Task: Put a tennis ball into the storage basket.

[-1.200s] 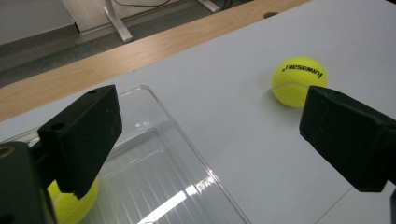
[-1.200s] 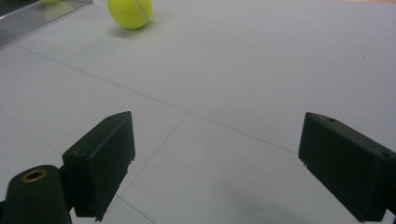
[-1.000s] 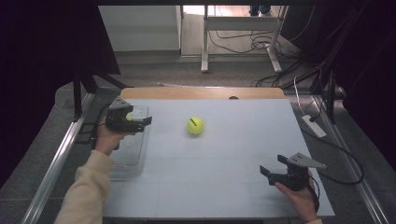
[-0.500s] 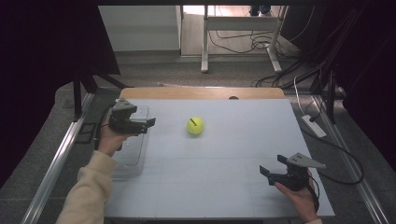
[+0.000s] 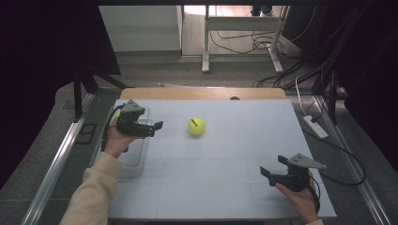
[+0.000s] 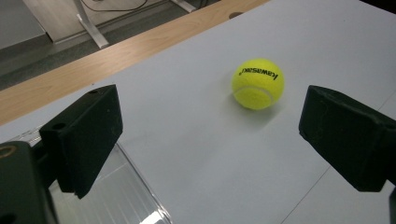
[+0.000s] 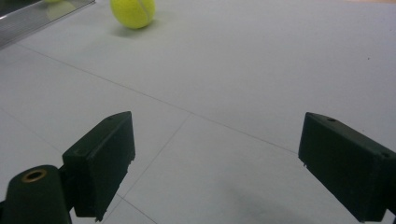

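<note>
A yellow tennis ball (image 5: 196, 126) lies on the white table top (image 5: 225, 187), left of its middle. In the left gripper view the ball (image 6: 258, 84) sits ahead of the jaws and a little right of centre, and black lettering shows on it. My left gripper (image 5: 155, 128) hovers over the table's left side with its jaws pointing at the ball, a short gap away; it is open (image 6: 212, 121) and holds nothing. My right gripper (image 5: 272, 167) rests low near the front right corner, open (image 7: 217, 140) and empty. From there the ball (image 7: 132, 11) is far off at the upper left.
A clear plastic box (image 5: 133, 157) stands along the table's left edge under my left hand; its rim (image 6: 135, 186) shows below the left jaw. A wooden strip (image 5: 202, 93) borders the far edge. Cables and a desk frame lie on the floor beyond.
My left gripper has edged slightly to the right, toward the ball. The right gripper and the ball have stayed where they were.
</note>
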Available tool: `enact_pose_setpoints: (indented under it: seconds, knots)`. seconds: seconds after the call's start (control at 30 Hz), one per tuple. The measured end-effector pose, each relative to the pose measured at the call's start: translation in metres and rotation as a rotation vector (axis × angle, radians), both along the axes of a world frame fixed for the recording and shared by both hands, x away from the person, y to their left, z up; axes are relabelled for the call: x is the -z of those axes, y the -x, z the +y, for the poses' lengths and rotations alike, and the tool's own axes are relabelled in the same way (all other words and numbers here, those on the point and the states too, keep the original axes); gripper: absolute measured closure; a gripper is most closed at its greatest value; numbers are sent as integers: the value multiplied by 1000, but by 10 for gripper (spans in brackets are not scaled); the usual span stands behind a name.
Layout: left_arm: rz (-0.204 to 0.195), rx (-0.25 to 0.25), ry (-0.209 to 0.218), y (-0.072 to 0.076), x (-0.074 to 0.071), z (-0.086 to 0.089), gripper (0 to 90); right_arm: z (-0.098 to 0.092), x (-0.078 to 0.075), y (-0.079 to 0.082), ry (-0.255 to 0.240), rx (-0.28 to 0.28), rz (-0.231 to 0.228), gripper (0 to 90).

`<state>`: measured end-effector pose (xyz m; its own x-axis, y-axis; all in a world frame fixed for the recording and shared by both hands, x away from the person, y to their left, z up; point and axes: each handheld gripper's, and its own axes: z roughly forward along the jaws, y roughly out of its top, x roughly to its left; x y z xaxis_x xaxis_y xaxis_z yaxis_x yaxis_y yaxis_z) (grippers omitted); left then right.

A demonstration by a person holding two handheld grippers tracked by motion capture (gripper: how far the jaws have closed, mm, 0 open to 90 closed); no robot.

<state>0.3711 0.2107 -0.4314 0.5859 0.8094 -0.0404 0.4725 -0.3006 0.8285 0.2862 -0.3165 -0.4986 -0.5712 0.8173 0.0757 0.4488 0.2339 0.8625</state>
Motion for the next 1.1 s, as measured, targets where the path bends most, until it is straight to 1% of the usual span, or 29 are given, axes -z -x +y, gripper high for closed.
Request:
enact_pose_setpoints:
  seconds: [0.17, 0.27, 0.33, 0.43, 0.63, 0.83, 0.87, 1.1]
  knots:
    - [0, 12, 3, -1, -1, -5, 70, 0, 0, 1, -5, 4, 0, 108]
    - [0, 28, -1, -1, 0, -12, 71, 0, 0, 1, -3, 1, -1, 108]
    - [0, 34, -4, -2, 0, -14, 70, 0, 0, 1, -3, 1, 0, 108]
    - [5, 43, -12, -3, 2, -19, 70, -1, -1, 1, -16, 7, 2, 108]
    - [16, 58, -27, -6, 5, -30, 71, -1, -1, 1, -14, 3, 2, 108]
    - [18, 66, -30, -8, 6, -37, 71, 0, -1, 1, -13, 3, 1, 108]
    - [17, 76, -35, -8, 6, -39, 71, 0, -1, 1, -15, 3, 1, 108]
    - [17, 91, -41, -9, 6, -46, 71, 0, -1, 1, -12, 2, 1, 107]
